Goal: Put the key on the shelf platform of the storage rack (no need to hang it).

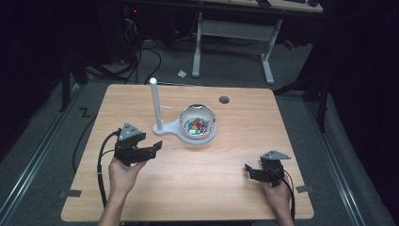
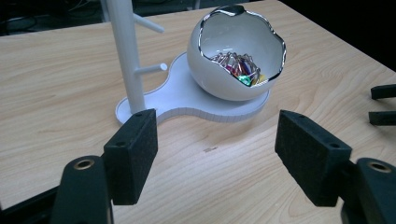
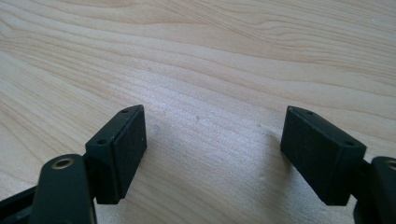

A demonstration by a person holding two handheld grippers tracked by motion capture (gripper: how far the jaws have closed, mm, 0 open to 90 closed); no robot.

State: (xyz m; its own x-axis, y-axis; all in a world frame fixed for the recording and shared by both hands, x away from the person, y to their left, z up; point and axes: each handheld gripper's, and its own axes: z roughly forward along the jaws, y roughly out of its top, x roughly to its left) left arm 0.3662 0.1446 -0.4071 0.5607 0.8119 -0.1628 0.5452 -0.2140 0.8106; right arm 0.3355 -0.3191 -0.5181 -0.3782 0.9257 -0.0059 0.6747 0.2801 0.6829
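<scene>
A white egg-shaped bowl (image 1: 198, 121) with a silver rim holds several colourful small items and sits on a white stand base (image 1: 175, 129) with an upright pegged post (image 1: 155, 102). In the left gripper view the bowl (image 2: 233, 70) and post (image 2: 126, 56) stand just beyond the jaws. My left gripper (image 1: 153, 147) is open, held left of the stand with nothing between its jaws (image 2: 215, 154). My right gripper (image 1: 249, 170) is open near the table's front right, over bare wood (image 3: 212, 144). Its two jaw tips (image 2: 383, 103) show at the right edge of the left gripper view.
The wooden table (image 1: 188, 188) has a round cable hole (image 1: 224, 100) at the back right. Beyond it stand a white desk frame (image 1: 235, 42) and cables on the floor. Bare wood lies between the two grippers.
</scene>
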